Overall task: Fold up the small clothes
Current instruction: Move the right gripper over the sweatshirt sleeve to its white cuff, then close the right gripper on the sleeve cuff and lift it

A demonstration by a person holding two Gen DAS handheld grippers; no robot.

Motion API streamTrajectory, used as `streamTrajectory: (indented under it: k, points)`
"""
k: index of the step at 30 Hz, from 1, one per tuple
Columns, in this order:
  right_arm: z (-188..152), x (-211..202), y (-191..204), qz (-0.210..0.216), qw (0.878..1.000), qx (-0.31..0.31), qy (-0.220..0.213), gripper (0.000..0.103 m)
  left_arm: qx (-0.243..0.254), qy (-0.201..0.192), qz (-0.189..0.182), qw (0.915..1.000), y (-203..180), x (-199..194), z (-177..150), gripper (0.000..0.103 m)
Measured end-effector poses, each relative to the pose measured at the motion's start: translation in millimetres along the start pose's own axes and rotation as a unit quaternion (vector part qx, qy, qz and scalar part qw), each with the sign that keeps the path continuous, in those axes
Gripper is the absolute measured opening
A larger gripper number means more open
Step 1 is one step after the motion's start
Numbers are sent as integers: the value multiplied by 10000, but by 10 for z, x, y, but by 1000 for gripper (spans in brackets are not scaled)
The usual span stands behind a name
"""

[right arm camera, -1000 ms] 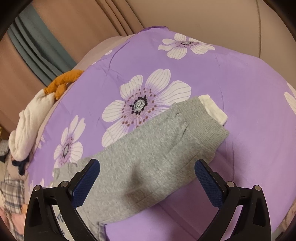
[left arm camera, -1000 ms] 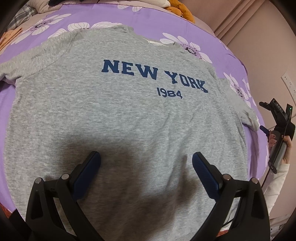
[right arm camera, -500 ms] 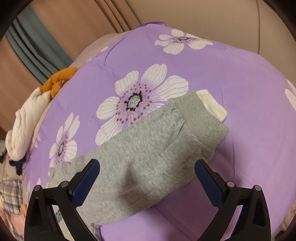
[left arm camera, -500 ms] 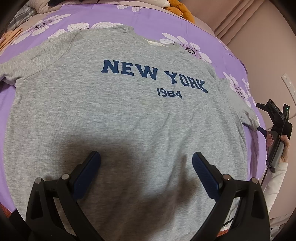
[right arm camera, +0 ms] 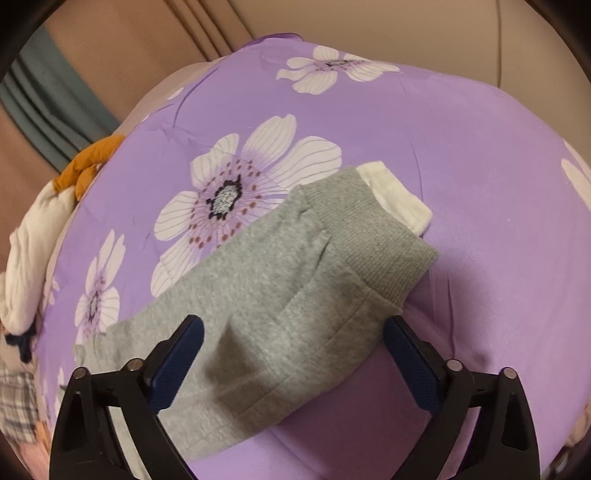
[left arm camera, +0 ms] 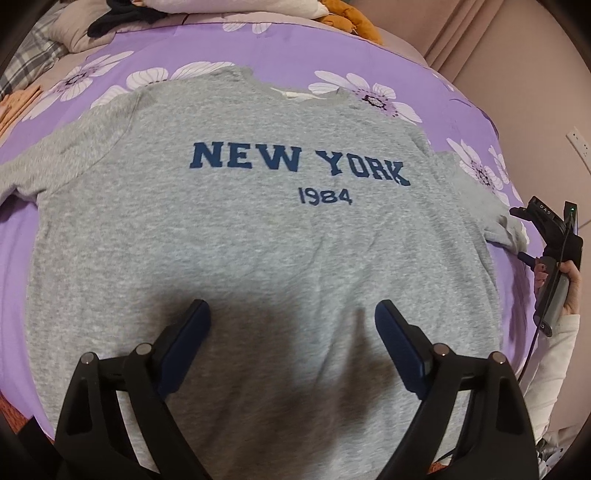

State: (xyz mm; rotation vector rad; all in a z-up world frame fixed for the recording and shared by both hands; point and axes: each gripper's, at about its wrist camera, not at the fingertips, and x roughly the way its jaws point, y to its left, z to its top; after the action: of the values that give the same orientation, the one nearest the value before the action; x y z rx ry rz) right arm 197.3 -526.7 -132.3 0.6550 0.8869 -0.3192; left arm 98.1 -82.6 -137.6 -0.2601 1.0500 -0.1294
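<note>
A grey sweatshirt (left arm camera: pixel 258 236) printed "NEW YORK 1984" lies flat, front up, on the purple floral bedspread (left arm camera: pixel 280 48). My left gripper (left arm camera: pixel 291 317) is open and empty, hovering over the shirt's lower body. The shirt's right sleeve (right arm camera: pixel 280 306) lies stretched out with its ribbed cuff (right arm camera: pixel 373 243) and a white inner cuff (right arm camera: pixel 397 197) at the far end. My right gripper (right arm camera: pixel 293 332) is open and empty just above the sleeve; it also shows at the right edge of the left wrist view (left arm camera: pixel 554 240).
A pile of white, orange and plaid clothes (left arm camera: pixel 258 7) lies at the far end of the bed, also seen in the right wrist view (right arm camera: pixel 40 236). Curtains (right arm camera: pixel 55 96) and a wall stand behind. The bed edge runs at the right (left arm camera: pixel 517 206).
The right gripper has moved closer along the sleeve toward the cuff, so the sleeve fills more of its view. The left gripper has tilted slightly, showing more of the far bed.
</note>
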Motion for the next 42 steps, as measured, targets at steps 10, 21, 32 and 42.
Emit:
streamTrajectory:
  k: [10,21,32,42]
  points:
    - [116,-87,-432,-269,9977,563,-256,93,132,-9,-2,9999,-88,16,68,89]
    - [182,-198,-695,-390,9926,987,-588,86,151,-86,-50,9998,-140,-4,138,89]
    - [181,-119,-332,-192,9957,381,-827,16,-88,-348,-63,9993,-43,-181,221,88]
    - [-144,-912,801,1150,9706,-1379,-1602,15,-530,-678,128,9962,313,-440,239,88]
